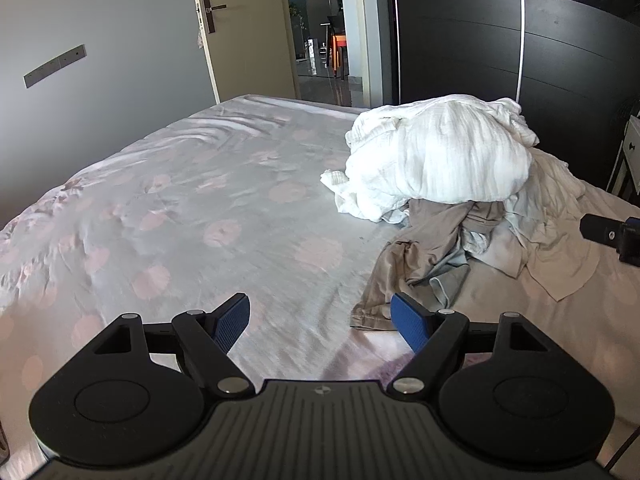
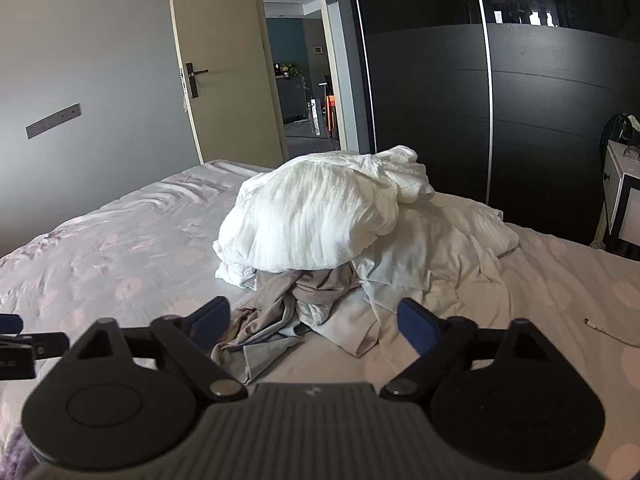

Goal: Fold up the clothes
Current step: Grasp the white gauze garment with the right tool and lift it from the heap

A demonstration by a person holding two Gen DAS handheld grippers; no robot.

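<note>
A heap of unfolded clothes lies on the bed (image 1: 180, 208). A crinkled white garment (image 1: 436, 160) (image 2: 316, 216) tops the heap. Under it lie a taupe garment (image 1: 416, 256) (image 2: 280, 296), some pale grey cloth (image 2: 332, 312) and a cream garment (image 1: 560, 248) (image 2: 452, 248). My left gripper (image 1: 320, 320) hovers open above the sheet, left of the taupe garment's hem, nothing between its blue pads. My right gripper (image 2: 312, 324) is open in front of the heap, above the taupe and grey cloth, pads not touching it. Its tip shows as the black right gripper (image 1: 612, 236) at the left wrist view's right edge.
The bed sheet (image 2: 100, 264) is grey with pink dots. A white cable end (image 2: 600, 328) lies on the bed at right. A black wardrobe (image 2: 540, 120) stands behind, a white nightstand (image 2: 620, 208) at far right, an open door (image 2: 224, 60) at back.
</note>
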